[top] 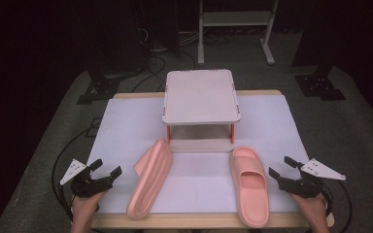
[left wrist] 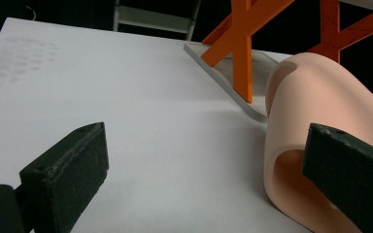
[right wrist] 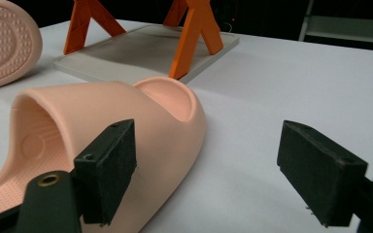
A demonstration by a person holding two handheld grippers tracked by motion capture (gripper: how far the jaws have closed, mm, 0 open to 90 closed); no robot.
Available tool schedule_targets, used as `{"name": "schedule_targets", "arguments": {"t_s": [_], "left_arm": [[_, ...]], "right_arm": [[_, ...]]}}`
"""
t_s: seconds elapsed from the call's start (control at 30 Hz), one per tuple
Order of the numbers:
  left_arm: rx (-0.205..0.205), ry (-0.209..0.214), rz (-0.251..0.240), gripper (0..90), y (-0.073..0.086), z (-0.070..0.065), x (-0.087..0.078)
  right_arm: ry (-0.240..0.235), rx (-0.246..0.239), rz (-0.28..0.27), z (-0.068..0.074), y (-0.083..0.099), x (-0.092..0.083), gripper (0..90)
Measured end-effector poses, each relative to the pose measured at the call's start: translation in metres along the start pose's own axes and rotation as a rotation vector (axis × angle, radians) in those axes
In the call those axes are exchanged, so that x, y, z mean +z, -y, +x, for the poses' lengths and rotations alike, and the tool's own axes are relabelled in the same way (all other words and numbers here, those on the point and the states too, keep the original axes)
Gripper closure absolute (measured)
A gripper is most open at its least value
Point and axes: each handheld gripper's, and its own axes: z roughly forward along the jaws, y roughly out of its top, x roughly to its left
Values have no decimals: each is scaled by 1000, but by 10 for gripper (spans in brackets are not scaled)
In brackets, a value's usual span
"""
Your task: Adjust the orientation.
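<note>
Two pink slippers lie on the white table [top: 126,126]. The left slipper [top: 150,177] rests on its side, its strap [left wrist: 315,116] close to my left gripper's right jaw. The right slipper [top: 250,184] lies sole down, toe strap [right wrist: 107,111] just beyond my right gripper's left jaw. My left gripper [top: 105,171] sits open at the table's front left, a short way left of the tilted slipper. My right gripper [top: 281,167] sits open at the front right, beside the flat slipper. Both hold nothing.
A small white two-tier rack [top: 201,94] with orange legs [left wrist: 243,43] stands at the middle back of the table, its lower shelf [right wrist: 141,48] just behind the slippers. Cables and stands [top: 233,29] lie on the dark floor beyond.
</note>
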Motion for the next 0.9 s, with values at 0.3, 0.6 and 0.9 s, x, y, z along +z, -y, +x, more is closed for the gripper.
{"name": "schedule_targets", "arguments": {"t_s": [0.3, 0.6, 0.9], "left_arm": [[15, 22, 25, 28, 3, -4, 2], [30, 41, 45, 29, 4, -9, 5], [91, 44, 100, 43, 6, -21, 13]], "right_arm": [[2, 6, -11, 0, 2, -4, 207], [-5, -11, -9, 4, 0, -1, 203], [-5, -14, -18, 3, 1, -2, 198]]}}
